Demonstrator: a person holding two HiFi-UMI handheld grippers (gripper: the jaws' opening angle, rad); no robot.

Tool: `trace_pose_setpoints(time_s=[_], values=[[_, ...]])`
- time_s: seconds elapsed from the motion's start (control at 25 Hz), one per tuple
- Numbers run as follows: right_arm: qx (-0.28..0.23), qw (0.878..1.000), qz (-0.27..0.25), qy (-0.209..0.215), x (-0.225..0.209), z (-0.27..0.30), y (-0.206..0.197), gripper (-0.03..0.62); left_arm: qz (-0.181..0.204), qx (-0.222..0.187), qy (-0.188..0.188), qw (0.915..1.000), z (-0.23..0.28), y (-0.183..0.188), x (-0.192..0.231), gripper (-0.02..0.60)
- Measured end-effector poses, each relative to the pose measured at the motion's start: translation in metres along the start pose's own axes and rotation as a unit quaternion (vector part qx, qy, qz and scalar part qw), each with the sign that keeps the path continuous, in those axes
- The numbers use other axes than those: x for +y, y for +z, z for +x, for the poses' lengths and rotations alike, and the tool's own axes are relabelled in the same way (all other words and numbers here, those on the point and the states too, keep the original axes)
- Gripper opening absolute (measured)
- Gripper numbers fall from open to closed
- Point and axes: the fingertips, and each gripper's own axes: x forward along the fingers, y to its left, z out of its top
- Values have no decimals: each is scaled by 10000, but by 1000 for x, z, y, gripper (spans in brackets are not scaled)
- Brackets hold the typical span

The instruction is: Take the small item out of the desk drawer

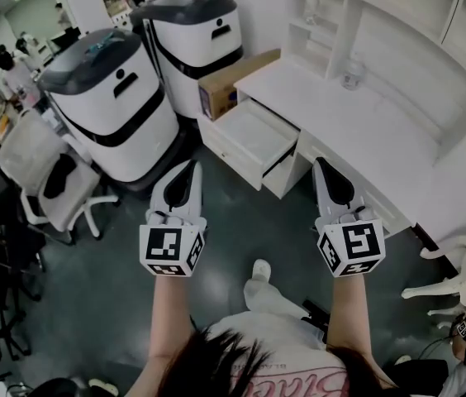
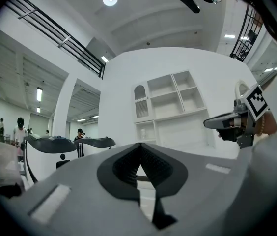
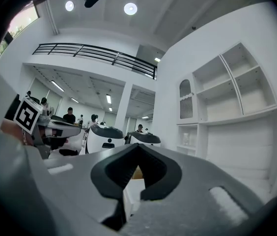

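Drawer pulled open at frame centre; below it, left gripper and right gripper, claws pinched together, empty.

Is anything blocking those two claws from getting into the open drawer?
Nothing visible. The drawer stands pulled open, and only floor lies between it and the left gripper and right gripper, both shut. No small item shows inside.
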Motion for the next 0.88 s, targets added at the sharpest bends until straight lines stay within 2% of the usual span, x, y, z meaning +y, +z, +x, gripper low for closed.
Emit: trace_pose_setpoints(time_s=[0.6, 0.88], values=[[145, 9995, 81, 250, -74, 140, -23, 2, -113, 266, 395, 9988, 138, -25, 47, 14], [271, 9986, 87, 442, -93, 184, -41, 2, -101, 373, 511, 9979, 181, -38, 54, 14]])
